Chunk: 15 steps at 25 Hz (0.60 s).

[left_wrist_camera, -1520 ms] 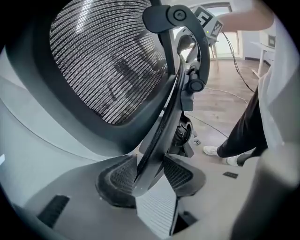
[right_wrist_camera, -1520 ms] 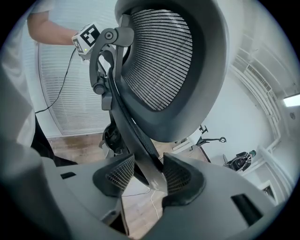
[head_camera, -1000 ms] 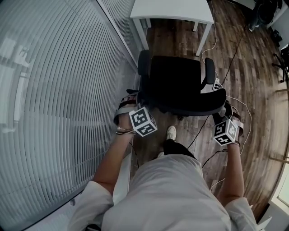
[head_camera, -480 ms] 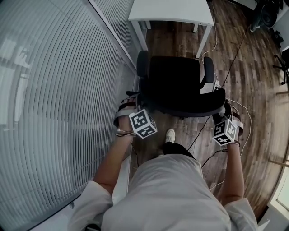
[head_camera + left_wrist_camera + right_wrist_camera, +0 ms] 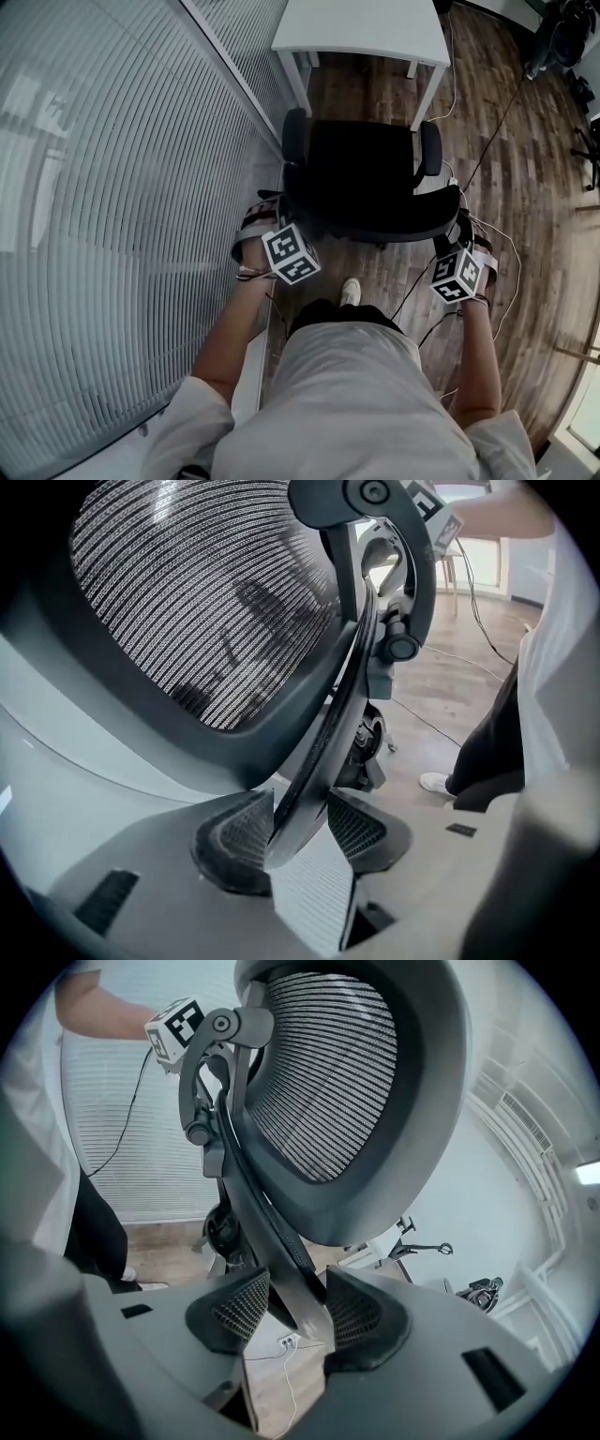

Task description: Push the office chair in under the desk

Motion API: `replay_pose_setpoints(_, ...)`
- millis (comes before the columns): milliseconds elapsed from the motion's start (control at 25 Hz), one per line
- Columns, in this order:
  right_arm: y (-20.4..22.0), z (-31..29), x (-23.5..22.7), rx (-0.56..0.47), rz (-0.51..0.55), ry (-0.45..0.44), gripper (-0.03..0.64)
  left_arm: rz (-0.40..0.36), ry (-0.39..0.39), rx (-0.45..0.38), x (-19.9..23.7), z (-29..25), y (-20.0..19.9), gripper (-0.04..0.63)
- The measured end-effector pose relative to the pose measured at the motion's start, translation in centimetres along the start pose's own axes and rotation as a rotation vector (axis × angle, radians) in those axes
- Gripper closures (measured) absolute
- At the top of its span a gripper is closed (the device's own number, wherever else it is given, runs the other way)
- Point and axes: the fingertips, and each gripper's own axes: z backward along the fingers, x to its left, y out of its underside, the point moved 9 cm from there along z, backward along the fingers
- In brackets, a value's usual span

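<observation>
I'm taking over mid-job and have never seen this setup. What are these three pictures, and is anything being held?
There is no robot here. A person holds hand tongs, one pair in each hand, and the marked cubes are part of them. The top-down picture comes from a camera on the person's head. It shows the left tongs and right tongs at the back of a black chair, with a white desk ahead on a wood floor. The other two pictures come from cameras riding on each pair of tongs, looking along the jaws. In each, the rim of the chair's mesh back looks gripped between the pads. The chair is not yet under the desk.
</observation>
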Motion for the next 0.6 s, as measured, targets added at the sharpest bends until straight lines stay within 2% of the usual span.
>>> replay_pose_setpoints(600, -2.0, -2.5, -2.5, -0.017, -0.007, -0.007, 0.411, 0.005, -0.008, -0.005, 4.1, -2.0, -0.2, 0.405)
